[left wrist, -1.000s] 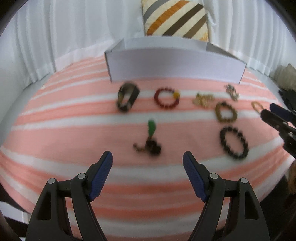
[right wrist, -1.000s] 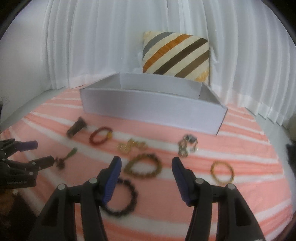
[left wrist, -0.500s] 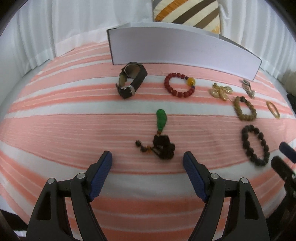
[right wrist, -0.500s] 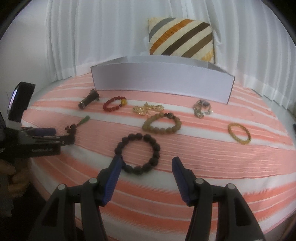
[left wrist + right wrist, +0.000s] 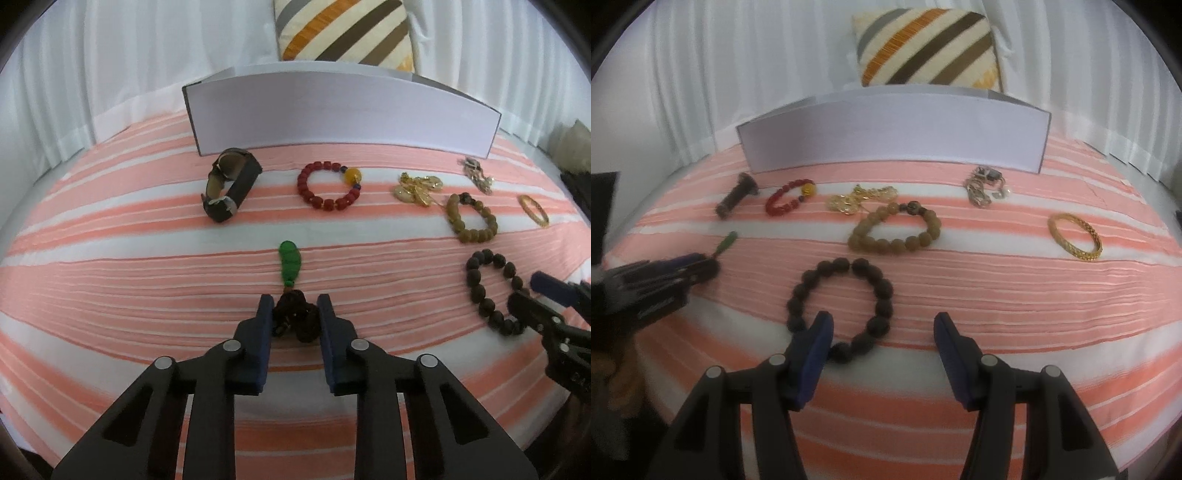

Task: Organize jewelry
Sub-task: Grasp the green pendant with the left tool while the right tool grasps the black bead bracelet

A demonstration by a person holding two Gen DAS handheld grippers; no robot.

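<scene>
My left gripper [image 5: 294, 314] is shut on the dark bead bundle of a green pendant necklace [image 5: 290, 264], which lies on the striped cloth; it also shows in the right wrist view [image 5: 726, 243]. My right gripper [image 5: 882, 328] is open, its left pad at the near rim of a black bead bracelet [image 5: 842, 302]. That bracelet also shows in the left wrist view [image 5: 491, 291]. A white open box [image 5: 340, 114] stands at the back. Its inside is hidden.
On the striped cloth [image 5: 110, 280] lie a dark watch [image 5: 231, 184], a red bead bracelet [image 5: 328, 186], a gold chain pile [image 5: 417, 188], a silver chain [image 5: 478, 177], a tan bead bracelet [image 5: 471, 218] and a gold bangle [image 5: 533, 210]. A striped pillow [image 5: 343, 33] leans behind the box.
My left gripper moved forward and closed on the necklace's bead bundle. My right gripper moved closer to the black bead bracelet and stayed open.
</scene>
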